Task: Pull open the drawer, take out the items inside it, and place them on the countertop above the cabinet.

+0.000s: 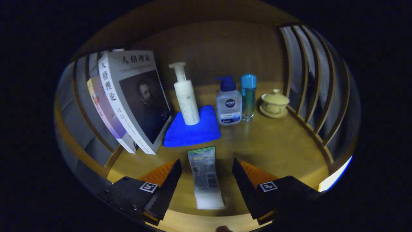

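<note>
**Gripper view: one tube on the countertop, fingers spread to either side**

Nearest the camera, the gripper point(206, 183) shows two black serrated fingers point(167, 190) held wide apart and touching nothing; each finger base carries one square marker. Between them lies one flat white squeeze tube point(205, 177) with a green-edged end, label up, lengthwise on the wooden countertop point(276, 145), with a gap of bare wood on each side between tube and finger.

Beyond the tube: one folded blue cloth point(193, 130), with one white pump bottle point(186, 95) standing upright on it. Just beside the cloth stand one clear pump bottle with a dark blue pump head point(229, 104) and one slim blue-capped bottle point(248, 96), so close that contact cannot be told. One cream lidded cup on its saucer point(274, 103) sits apart from these, near the slatted rail point(309, 87). Two books point(135, 100) lean tilted against the opposite slatted side.

Open room: the widest bare wood lies ahead of the finger on the cup's side, between the bottles and the rail. Slats bound both sides and a wooden panel point(212, 45) closes the back
</note>
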The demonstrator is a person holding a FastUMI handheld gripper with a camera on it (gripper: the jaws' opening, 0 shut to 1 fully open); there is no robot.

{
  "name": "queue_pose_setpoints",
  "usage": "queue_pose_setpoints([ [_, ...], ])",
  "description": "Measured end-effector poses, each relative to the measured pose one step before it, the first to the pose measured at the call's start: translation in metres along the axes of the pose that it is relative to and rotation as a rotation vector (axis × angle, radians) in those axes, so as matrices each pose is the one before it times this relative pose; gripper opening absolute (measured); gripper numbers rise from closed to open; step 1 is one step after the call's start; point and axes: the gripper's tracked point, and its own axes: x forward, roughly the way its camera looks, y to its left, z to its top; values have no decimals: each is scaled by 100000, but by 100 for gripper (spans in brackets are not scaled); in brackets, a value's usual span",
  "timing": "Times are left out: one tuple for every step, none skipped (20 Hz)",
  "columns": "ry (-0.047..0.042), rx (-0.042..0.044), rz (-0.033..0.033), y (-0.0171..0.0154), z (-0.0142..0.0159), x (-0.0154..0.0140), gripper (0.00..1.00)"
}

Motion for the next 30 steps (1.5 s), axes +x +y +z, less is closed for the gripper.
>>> queue_pose_setpoints([
  [-3361,-2436,347,256,-96,-986,98],
  [-3835,-1651,404,327,-39,-1358,98],
  [-4707,-343,-270,211,39,-1525,98],
  [-4253,602,34,197,-5,-1660,98],
  [-3773,966,1410,412,-206,-1522,98],
  [-2539,946,1911,574,-316,-1505,98],
  [-1785,420,1876,504,-538,-1766,98],
  [-1426,-712,1695,459,-550,-1655,98],
  [-1944,-567,471,209,-544,-1773,98],
  [-2654,-859,676,211,-391,-1586,98],
  [-2715,-815,-248,125,-395,-1401,98],
  [-2944,-1397,718,398,-396,-1469,98],
  [-2757,-2131,-136,111,-310,-1503,98],
  [-2123,-2002,-832,-77,-498,-1419,98],
  [-2204,-927,-115,178,-438,-1429,98],
  [-1765,-658,-68,234,-416,-1273,98],
  [-698,-574,648,454,-449,-1580,98],
  [-729,-15,499,427,-360,-1208,98],
  [-1267,-136,312,381,-359,-1162,98],
  [-1415,-570,-224,191,-193,-1065,98],
  [-1827,-475,-433,99,-269,-1047,98],
  [-2323,-530,-494,137,-87,-736,98],
  [-1385,-869,-498,175,-458,-771,98],
  [-969,148,-136,247,-587,-711,98],
  [-658,813,254,302,-560,-684,98],
  [115,973,688,295,-777,-490,98],
  [1119,456,1190,365,-949,-521,98],
  [1184,-589,-288,-154,-987,-359,98],
  [862,-1178,-534,-176,-956,-398,98],
  [1015,-1030,-659,-123,-1027,-248,98],
])
